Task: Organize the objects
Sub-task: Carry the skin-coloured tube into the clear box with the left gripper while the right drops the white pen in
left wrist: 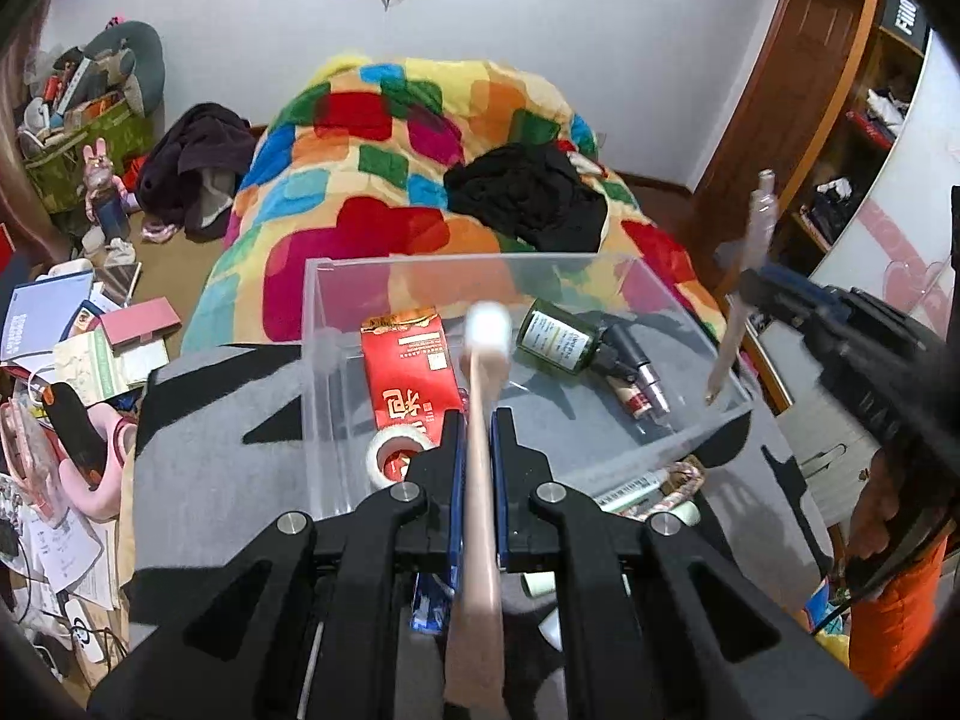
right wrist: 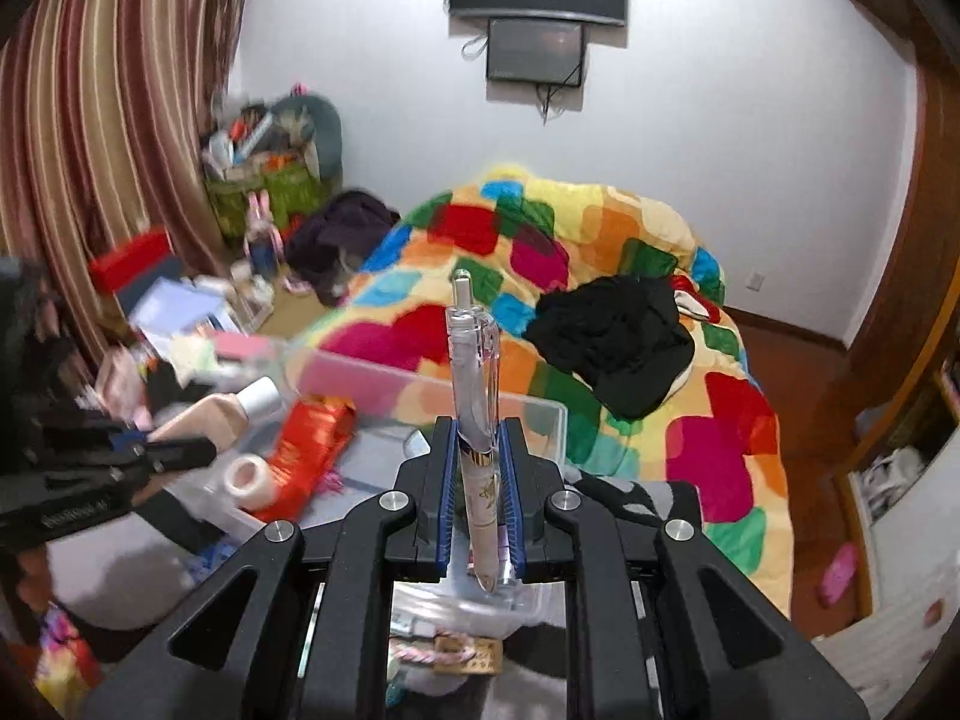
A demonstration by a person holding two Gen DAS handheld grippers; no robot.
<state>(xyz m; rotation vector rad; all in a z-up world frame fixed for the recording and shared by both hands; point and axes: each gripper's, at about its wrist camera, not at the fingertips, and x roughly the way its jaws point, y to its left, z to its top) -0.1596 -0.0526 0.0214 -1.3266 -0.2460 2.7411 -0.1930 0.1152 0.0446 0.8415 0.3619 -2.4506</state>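
In the left wrist view my left gripper (left wrist: 478, 420) is shut on a beige tube (left wrist: 482, 378) with a white cap, held above the near edge of a clear box (left wrist: 456, 261). In the box lie a red packet (left wrist: 408, 372), a tape roll (left wrist: 393, 453), a green bottle (left wrist: 558, 333) and a small vial (left wrist: 639, 387). My right gripper (left wrist: 774, 294) comes in from the right, holding a pen (left wrist: 750, 264) over the box's right wall. The right wrist view shows my right gripper (right wrist: 477, 432) shut on the clear pen (right wrist: 471, 360), which stands upright. At the left there, my left gripper (right wrist: 180, 453) holds the tube (right wrist: 222, 411).
The box stands on a grey mat (left wrist: 210, 450). A marker and a braided cord (left wrist: 666, 483) lie by its near right corner. Behind is a bed with a colourful blanket (left wrist: 384, 180) and black clothes (left wrist: 528, 198). Books and clutter (left wrist: 72, 348) crowd the left. Wooden shelves (left wrist: 840, 120) stand on the right.
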